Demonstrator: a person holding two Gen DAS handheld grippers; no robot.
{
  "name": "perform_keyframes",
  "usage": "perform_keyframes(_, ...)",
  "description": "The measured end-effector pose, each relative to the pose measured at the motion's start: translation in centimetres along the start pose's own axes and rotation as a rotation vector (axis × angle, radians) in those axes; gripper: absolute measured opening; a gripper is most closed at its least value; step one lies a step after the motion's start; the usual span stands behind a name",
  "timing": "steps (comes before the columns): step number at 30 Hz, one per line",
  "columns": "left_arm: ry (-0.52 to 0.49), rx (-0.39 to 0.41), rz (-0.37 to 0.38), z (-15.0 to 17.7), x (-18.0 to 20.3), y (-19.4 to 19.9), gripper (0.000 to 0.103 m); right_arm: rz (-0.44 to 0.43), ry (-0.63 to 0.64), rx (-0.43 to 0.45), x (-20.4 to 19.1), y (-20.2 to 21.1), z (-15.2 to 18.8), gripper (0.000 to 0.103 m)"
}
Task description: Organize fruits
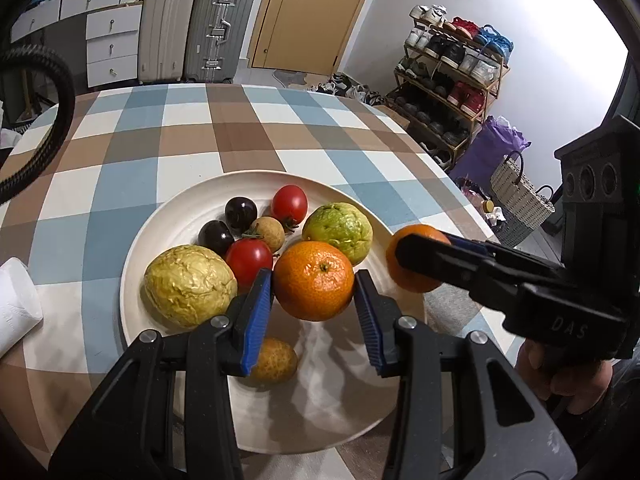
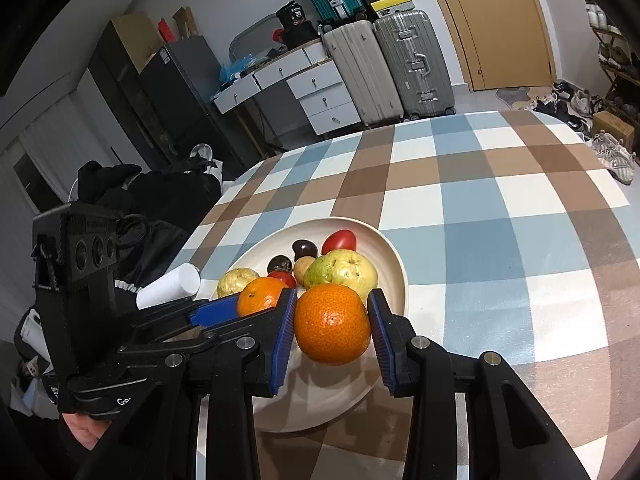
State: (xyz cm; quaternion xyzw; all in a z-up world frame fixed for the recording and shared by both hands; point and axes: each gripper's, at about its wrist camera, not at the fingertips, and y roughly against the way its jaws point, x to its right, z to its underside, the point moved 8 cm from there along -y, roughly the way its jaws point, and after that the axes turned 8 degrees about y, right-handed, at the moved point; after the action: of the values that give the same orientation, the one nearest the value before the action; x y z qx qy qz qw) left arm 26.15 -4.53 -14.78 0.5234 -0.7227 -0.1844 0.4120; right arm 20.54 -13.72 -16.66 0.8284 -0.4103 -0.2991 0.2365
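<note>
A cream plate (image 1: 320, 404) (image 2: 396, 268) on the checked tablecloth holds a wrinkled yellow fruit (image 1: 188, 284), a green guava (image 1: 338, 226) (image 2: 340, 270), two red tomatoes (image 1: 290, 204), two dark plums (image 1: 241, 210), a longan (image 1: 270, 232) and a small yellowish fruit (image 1: 280, 360). My left gripper (image 1: 312, 276) (image 2: 252, 304) is shut on an orange (image 1: 314, 284) (image 2: 258, 296), held just above the plate's middle. My right gripper (image 2: 332, 312) (image 1: 424, 258) is shut on a second orange (image 2: 332, 328) (image 1: 412, 285) over the plate's right rim, close beside the first.
A white paper roll (image 1: 16, 304) (image 2: 172, 286) lies left of the plate. The table's curved edge (image 1: 452, 176) drops off on the right toward a shoe rack (image 1: 448, 80) and a woven basket (image 1: 520, 196). Suitcases (image 2: 404, 68) stand beyond the far edge.
</note>
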Motion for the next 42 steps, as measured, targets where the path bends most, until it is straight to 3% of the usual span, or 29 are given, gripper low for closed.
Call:
perform_keyframes(12,0.013,-0.052,-0.021,0.7,-0.1,-1.9,0.038,0.02,-0.006,-0.023,0.4,-1.5,0.8,0.038)
perform_keyframes(16,0.008,-0.031,-0.018,0.6,0.1,-1.4,0.039,0.03,-0.018,-0.022,0.7,-1.5,1.1,0.039)
perform_keyframes(20,0.001,-0.019,-0.031,0.6,0.1,-0.7,0.041,0.037,-0.025,0.006,0.7,-0.7,0.8,0.048)
perform_keyframes(28,-0.001,0.029,-0.053,0.7,0.0,2.1,0.053,0.058,-0.018,0.087,-0.1,2.8,-0.1,0.054)
perform_keyframes(31,-0.006,0.044,-0.069,0.8,0.2,3.5,0.054,0.07,-0.008,0.121,-0.7,4.4,-0.2,0.065)
perform_keyframes(33,-0.01,0.064,-0.081,0.8,0.4,4.7,0.059,0.079,0.003,0.15,-1.2,5.6,-0.4,0.071)
perform_keyframes(37,-0.014,0.149,-0.103,0.3,1.2,8.2,0.079,0.089,0.042,0.216,-2.8,8.5,-0.8,0.089)
perform_keyframes(42,-0.016,0.325,-0.126,-0.7,2.4,14.5,0.085,0.1,0.082,0.315,-5.0,12.4,-1.5,0.097)
